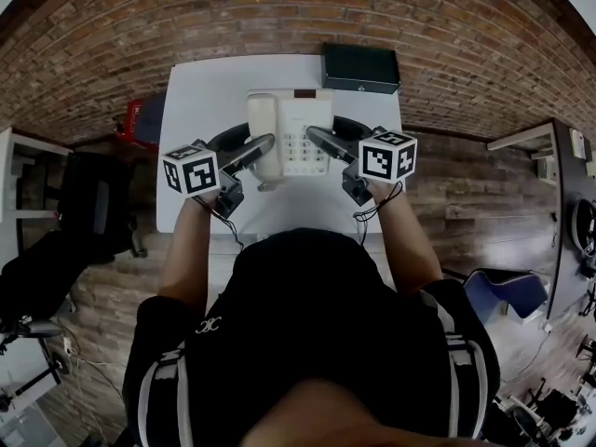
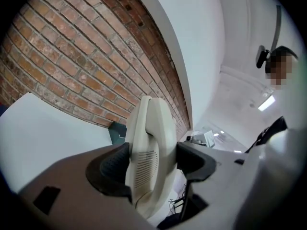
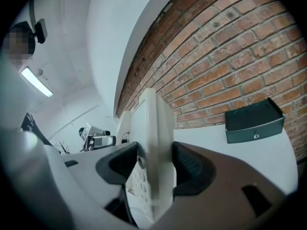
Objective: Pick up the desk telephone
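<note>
The cream desk telephone (image 1: 289, 130) hangs lifted above the white table (image 1: 196, 91), held from both sides. My left gripper (image 1: 264, 145) is shut on its handset side; in the left gripper view the phone (image 2: 148, 152) fills the gap between the dark pads (image 2: 110, 166). My right gripper (image 1: 318, 140) is shut on the keypad side, and in the right gripper view the phone's edge (image 3: 153, 152) stands clamped between that gripper's pads (image 3: 189, 169). The phone's keypad (image 1: 305, 147) faces up in the head view.
A dark green metal box (image 1: 360, 67) sits at the table's far right corner, also seen as the box (image 3: 254, 121) in the right gripper view. A brick floor surrounds the table. A red object (image 1: 135, 119) lies left of the table, and dark chairs stand at both sides.
</note>
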A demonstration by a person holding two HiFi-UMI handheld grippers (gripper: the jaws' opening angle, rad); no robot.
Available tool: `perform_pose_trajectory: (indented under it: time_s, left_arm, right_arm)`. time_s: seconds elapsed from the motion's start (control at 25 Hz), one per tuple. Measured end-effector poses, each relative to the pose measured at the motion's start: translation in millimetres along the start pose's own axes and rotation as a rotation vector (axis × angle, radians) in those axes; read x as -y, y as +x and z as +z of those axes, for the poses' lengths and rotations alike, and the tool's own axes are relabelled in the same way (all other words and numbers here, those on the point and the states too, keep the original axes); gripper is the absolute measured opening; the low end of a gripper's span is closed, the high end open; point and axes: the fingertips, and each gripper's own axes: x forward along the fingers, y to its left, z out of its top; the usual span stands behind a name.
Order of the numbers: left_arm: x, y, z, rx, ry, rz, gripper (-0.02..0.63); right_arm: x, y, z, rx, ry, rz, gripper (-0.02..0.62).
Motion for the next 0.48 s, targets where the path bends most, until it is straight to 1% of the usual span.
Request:
perform_pose_trajectory:
  time_s: [0.48]
  left_arm:
    - [0.4, -0.8, -0.9, -0.018, -0.006, -0.005, 0.307]
  right_arm:
    - [-1.7, -0.1, -3.9, 0.005, 0.011, -0.007, 0.222]
